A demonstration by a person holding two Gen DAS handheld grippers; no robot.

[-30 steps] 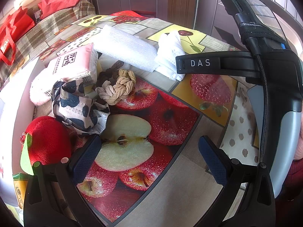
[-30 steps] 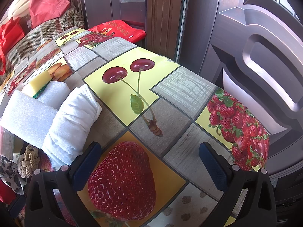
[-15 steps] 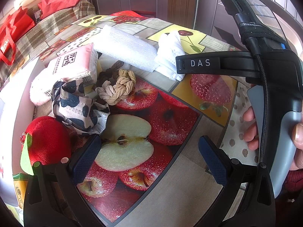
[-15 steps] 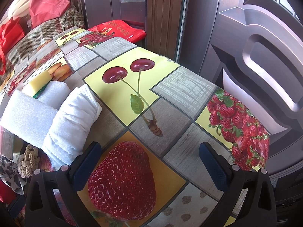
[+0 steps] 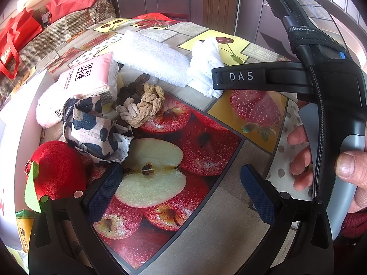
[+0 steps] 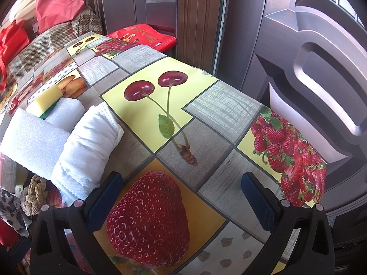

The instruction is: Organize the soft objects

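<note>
- Plush apple (image 5: 57, 171): red, green leaf, just left of the left gripper's (image 5: 181, 190) left finger.
- Cow-print mask (image 5: 96, 130): crumpled, ahead-left of that finger.
- Beige knotted hair tie (image 5: 144, 105): beyond the mask, a dark one (image 5: 130, 89) touching it behind.
- Pink tissue pack (image 5: 89, 78): far left, tilted.
- White foam block (image 5: 153, 57): ahead, lying flat.
- Rolled white towel (image 6: 87, 146): touching the foam, ahead-left of the right gripper (image 6: 183, 194).
- Yellow sponge (image 6: 47, 98): behind the foam.

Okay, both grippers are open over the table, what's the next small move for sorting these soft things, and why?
Probably ease the left gripper forward and to its left onto the cow-print cloth. Its fingers are open and empty, and that cloth lies just beyond the left finger, the nearest loose item of the pile. The right gripper is open over bare tablecloth.
</note>
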